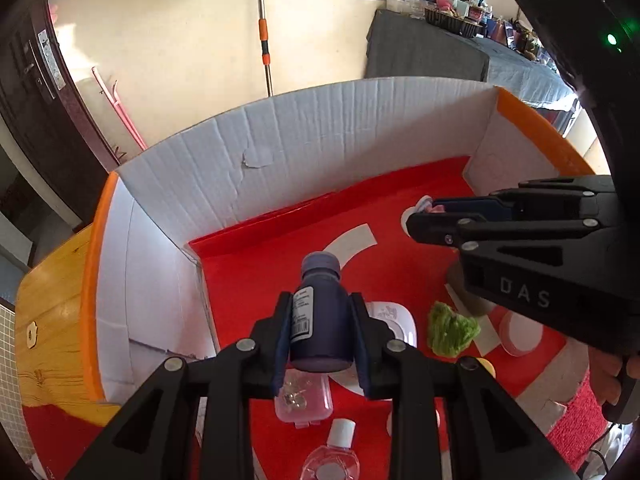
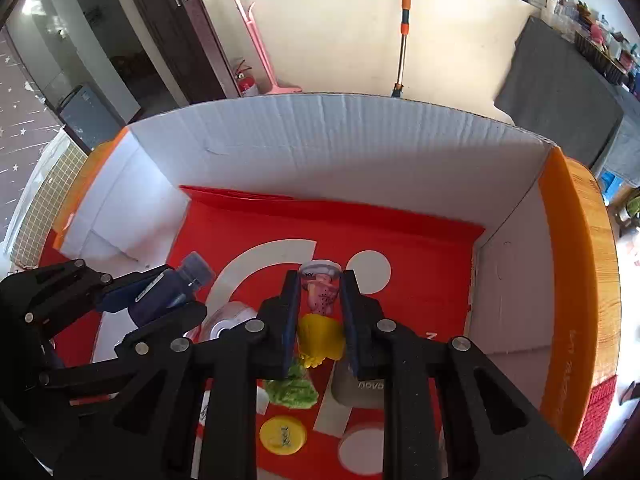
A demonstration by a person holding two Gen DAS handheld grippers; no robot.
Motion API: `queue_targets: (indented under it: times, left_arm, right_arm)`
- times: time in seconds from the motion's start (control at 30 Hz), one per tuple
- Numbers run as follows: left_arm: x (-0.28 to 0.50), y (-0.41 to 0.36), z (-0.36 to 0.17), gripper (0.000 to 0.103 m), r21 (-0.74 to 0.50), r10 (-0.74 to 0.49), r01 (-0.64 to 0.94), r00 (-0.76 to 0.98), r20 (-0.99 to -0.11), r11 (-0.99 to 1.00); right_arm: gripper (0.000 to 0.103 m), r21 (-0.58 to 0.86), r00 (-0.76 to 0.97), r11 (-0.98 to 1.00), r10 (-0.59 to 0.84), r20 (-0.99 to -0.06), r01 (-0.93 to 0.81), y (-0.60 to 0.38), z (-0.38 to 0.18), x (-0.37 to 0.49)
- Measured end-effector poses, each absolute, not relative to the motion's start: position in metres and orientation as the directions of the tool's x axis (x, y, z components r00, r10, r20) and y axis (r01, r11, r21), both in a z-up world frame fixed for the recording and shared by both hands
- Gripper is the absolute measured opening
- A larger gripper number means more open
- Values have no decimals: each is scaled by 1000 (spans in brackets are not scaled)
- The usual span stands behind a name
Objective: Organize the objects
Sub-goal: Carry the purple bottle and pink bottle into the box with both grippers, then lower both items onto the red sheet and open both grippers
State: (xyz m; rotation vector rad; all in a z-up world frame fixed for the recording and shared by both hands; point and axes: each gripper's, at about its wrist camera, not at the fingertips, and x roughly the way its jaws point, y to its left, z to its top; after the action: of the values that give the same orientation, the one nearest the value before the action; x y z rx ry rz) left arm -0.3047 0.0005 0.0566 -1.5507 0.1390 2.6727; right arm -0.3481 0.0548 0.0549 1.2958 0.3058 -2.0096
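My left gripper is shut on a dark blue bottle with a white label, held cap-forward above the red floor of a white cardboard box. In the right wrist view the left gripper and the bottle show at the left. My right gripper is shut on a small pink toy with a white cap. A yellow part sits just under it; I cannot tell if it belongs to the toy. The right gripper hangs right of the bottle, over the box.
On the box floor lie a green fuzzy lump, a clear pink case, a clear bottle with a white cap, a white round case, a grey block and a yellow lid. The box stands on a wooden table.
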Motion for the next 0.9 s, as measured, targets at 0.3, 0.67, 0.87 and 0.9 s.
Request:
queue_targets:
  times: [0.3, 0.67, 0.87, 0.9]
  left_arm:
    - [-331, -4, 36, 28, 62, -31, -59, -434, -900, -996]
    - [-330, -5, 28, 29, 60, -32, -52, -428, -903, -997]
    - [-327, -5, 29, 29, 60, -32, -51, -425, -904, -997]
    - [-326, -6, 29, 29, 58, -31, -50, -425, -905, -997]
  right_arm:
    - [19, 157, -195, -728, -375, -906, 667, 41, 32, -364]
    - [19, 115, -195, -727, -328, -924, 677, 34, 25, -356]
    - [19, 99, -209, -722, -324, -923, 684, 36, 23, -345]
    - [19, 96, -210, -722, -322, -923, 685, 34, 23, -343]
